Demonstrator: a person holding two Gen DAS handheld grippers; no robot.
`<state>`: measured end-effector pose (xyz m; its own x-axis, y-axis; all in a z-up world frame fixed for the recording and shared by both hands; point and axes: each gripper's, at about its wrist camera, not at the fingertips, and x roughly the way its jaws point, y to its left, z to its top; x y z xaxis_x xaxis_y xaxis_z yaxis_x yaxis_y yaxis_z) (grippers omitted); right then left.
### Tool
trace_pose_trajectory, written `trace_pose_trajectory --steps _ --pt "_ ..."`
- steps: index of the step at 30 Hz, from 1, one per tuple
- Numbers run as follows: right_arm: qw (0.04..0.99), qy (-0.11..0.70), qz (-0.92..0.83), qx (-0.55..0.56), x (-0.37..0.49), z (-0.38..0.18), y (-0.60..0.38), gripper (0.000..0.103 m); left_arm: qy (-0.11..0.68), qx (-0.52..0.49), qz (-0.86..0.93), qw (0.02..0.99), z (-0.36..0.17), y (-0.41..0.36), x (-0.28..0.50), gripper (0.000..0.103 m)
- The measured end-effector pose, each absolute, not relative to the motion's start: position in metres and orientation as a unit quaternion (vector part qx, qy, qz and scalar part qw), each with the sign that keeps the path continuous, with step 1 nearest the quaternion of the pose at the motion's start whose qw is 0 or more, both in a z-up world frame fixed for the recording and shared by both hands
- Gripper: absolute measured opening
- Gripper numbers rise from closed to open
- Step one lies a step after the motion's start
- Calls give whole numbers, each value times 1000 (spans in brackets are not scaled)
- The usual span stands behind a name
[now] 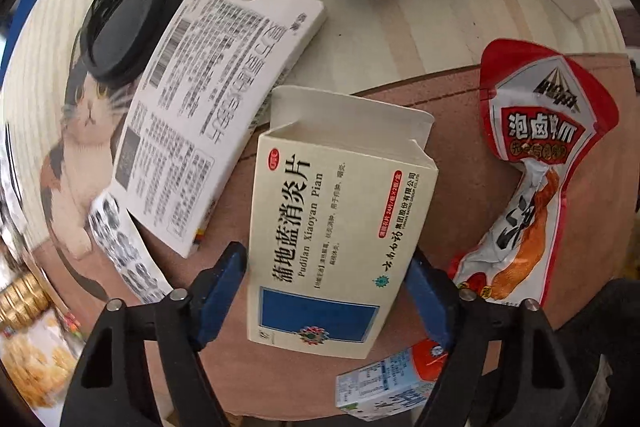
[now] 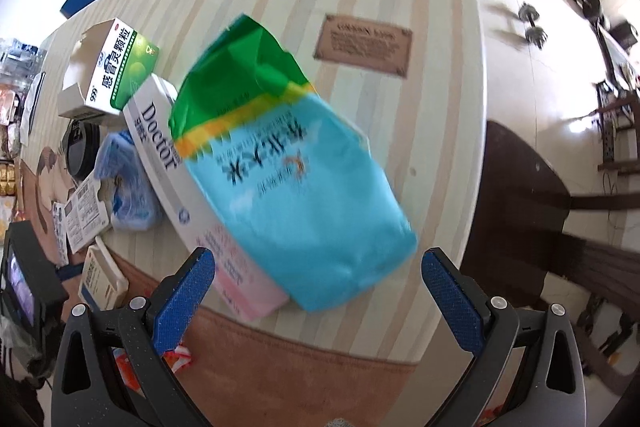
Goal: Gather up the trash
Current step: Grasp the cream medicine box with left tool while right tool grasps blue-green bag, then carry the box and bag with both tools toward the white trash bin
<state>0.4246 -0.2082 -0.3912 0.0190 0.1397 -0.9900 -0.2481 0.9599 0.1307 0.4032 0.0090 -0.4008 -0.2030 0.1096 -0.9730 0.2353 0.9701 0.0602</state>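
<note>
The left tool clamps an open-topped cream cardboard medicine box; the right tool gapes wide above a crumpled blue-and-green bag.

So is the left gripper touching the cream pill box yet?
Touching. In the left wrist view the left gripper has both blue pads against the sides of the cream pill box, with no gap showing on either side.
</note>
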Motion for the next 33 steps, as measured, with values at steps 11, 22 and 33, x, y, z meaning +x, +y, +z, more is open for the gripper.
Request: trace_pose_trajectory --steps 11,22,33 --pt "707 673 201 -85 459 -413 -168 103 747 -125 100 645 -395 86 355 74" --pt "708 688 142 -74 499 -421 -177 96 734 -108 132 657 -385 83 331 74" --pt "739 660 132 -34 503 -398 -191 26 712 -140 165 668 -356 90 297 74"
